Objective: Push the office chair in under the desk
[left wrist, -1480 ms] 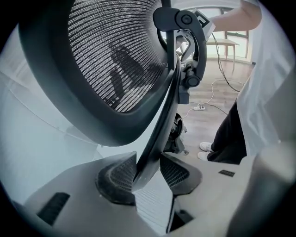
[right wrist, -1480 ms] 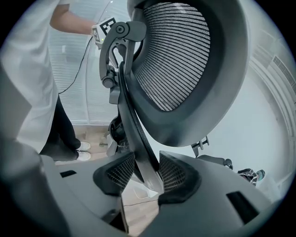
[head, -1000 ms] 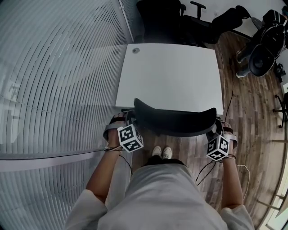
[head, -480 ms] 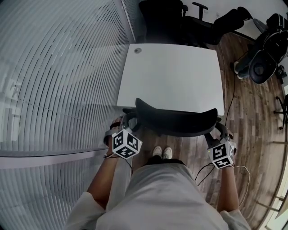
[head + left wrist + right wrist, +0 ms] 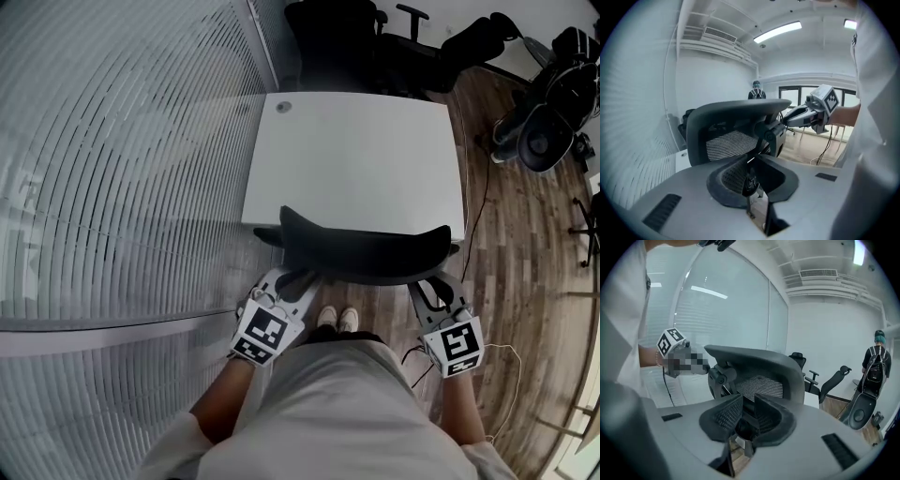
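The black office chair (image 5: 361, 253) stands with its curved backrest at the near edge of the white desk (image 5: 356, 159). My left gripper (image 5: 286, 279) is just behind the backrest's left end, clear of it. My right gripper (image 5: 433, 287) hangs behind the right end, also apart from the chair. Both pairs of jaws are closing with nothing between them and a narrow gap left. The left gripper view looks past my left gripper (image 5: 751, 161) at the mesh backrest (image 5: 736, 126). The right gripper view shows the backrest (image 5: 759, 366) beyond my right gripper (image 5: 749, 401).
A glass wall with blinds (image 5: 122, 169) runs along the left of the desk. More black chairs (image 5: 337, 37) stand beyond the desk, and another one (image 5: 553, 103) at the right. A cable (image 5: 483, 187) trails over the wooden floor. A person (image 5: 873, 366) stands in the background.
Both grippers have drawn back from the sides of the backrest toward me, and their jaws have narrowed. The chair stays at the desk's edge.
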`<state>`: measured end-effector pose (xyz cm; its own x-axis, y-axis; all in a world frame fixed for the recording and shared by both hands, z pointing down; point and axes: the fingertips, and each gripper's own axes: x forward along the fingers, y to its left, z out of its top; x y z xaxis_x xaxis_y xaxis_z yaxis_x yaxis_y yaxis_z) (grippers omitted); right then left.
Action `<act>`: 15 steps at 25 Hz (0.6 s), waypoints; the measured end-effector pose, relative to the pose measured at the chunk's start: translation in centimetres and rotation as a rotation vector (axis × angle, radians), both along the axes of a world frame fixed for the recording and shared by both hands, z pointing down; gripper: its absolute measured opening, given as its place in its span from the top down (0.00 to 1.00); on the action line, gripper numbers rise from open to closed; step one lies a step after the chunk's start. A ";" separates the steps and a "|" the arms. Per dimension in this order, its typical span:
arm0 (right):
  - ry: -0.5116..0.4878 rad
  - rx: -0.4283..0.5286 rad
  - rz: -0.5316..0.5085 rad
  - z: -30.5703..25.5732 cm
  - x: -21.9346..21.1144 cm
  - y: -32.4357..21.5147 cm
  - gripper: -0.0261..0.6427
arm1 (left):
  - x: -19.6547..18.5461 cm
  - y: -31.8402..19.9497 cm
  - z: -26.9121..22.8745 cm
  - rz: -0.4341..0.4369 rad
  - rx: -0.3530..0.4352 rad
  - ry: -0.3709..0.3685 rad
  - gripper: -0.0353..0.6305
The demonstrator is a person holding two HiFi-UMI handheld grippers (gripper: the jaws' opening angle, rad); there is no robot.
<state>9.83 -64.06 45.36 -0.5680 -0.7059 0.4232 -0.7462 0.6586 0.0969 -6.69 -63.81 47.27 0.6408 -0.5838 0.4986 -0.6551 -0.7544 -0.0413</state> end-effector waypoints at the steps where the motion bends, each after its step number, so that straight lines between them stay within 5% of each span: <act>1: -0.014 0.003 -0.006 -0.4 -0.4 0.2 0.83 | 0.4 0.4 -0.6 0.004 0.004 0.024 0.85; 10: -0.228 0.015 -0.061 -5.4 -4.2 3.6 0.90 | 3.1 3.3 -8.0 -0.018 0.077 0.315 0.89; 15: -0.263 0.039 -0.095 -8.6 -5.9 4.4 0.92 | 3.4 3.5 -10.5 -0.017 0.099 0.369 0.90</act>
<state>3.97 -59.66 36.78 -0.7192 -0.6571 0.2257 -0.6841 0.7264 -0.0652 -3.33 -60.30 36.79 0.7564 -0.6298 0.1765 -0.6520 -0.7475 0.1272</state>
